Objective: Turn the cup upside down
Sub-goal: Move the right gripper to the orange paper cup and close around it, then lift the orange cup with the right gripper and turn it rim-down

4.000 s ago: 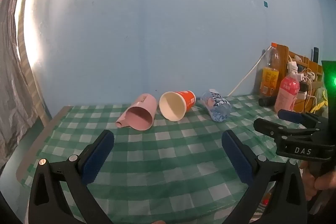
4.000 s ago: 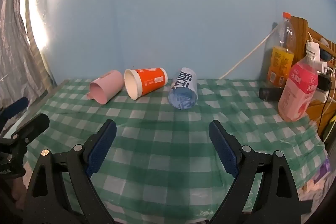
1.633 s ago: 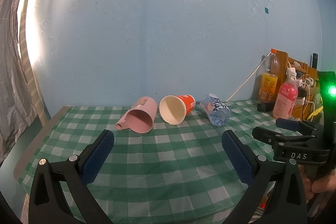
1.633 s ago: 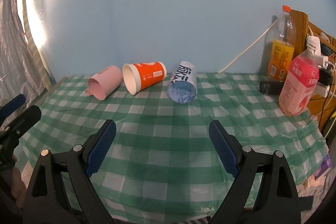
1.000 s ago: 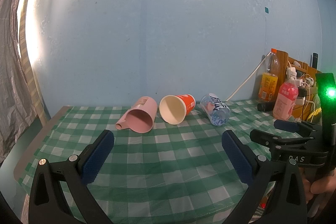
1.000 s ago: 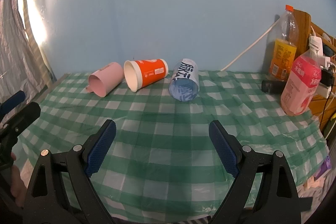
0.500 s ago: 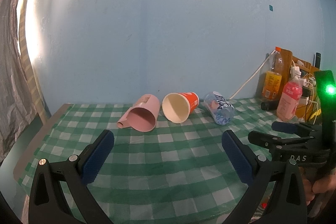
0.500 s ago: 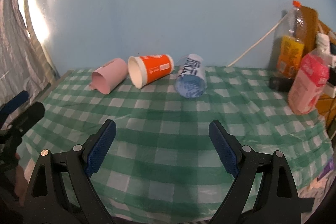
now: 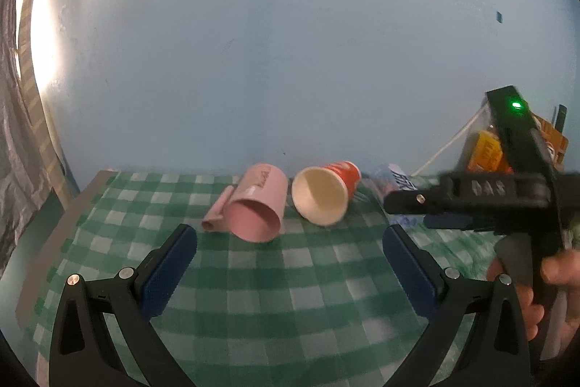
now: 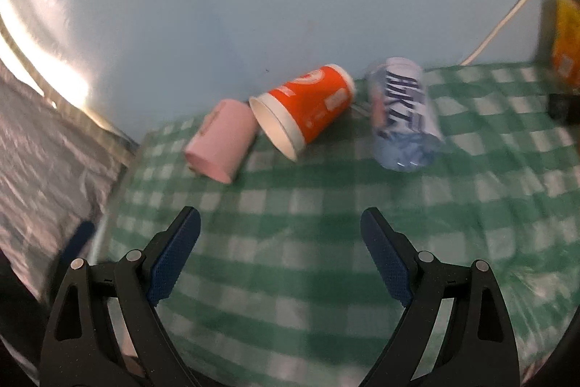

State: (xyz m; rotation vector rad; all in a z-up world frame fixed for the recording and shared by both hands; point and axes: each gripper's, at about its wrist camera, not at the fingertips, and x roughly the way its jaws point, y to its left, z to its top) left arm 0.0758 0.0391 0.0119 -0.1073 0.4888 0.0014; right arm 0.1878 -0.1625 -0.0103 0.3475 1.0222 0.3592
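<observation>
Three cups lie on their sides in a row near the wall on the green checked tablecloth (image 9: 290, 281). A pink mug (image 9: 257, 205) lies at the left, an orange paper cup (image 9: 324, 193) in the middle, and a clear blue-printed cup (image 9: 393, 182) at the right. The right wrist view shows the pink mug (image 10: 223, 140), the orange cup (image 10: 308, 106) and the clear cup (image 10: 402, 118). My left gripper (image 9: 290, 269) is open and empty, short of the cups. My right gripper (image 10: 281, 256) is open and empty, also short of them; it shows from the side in the left wrist view (image 9: 402, 211), in front of the clear cup.
An orange drink bottle (image 9: 485, 151) and a wooden rack stand at the table's right end. A white cable (image 10: 507, 17) runs up the blue wall. A grey curtain (image 10: 43, 140) hangs left of the table. The bottle also shows in the right wrist view (image 10: 565, 38).
Both grippers have moved forward toward the cups. The right gripper has swung left and tilted, and now reaches across in front of the clear cup in the left wrist view. The cups have not moved.
</observation>
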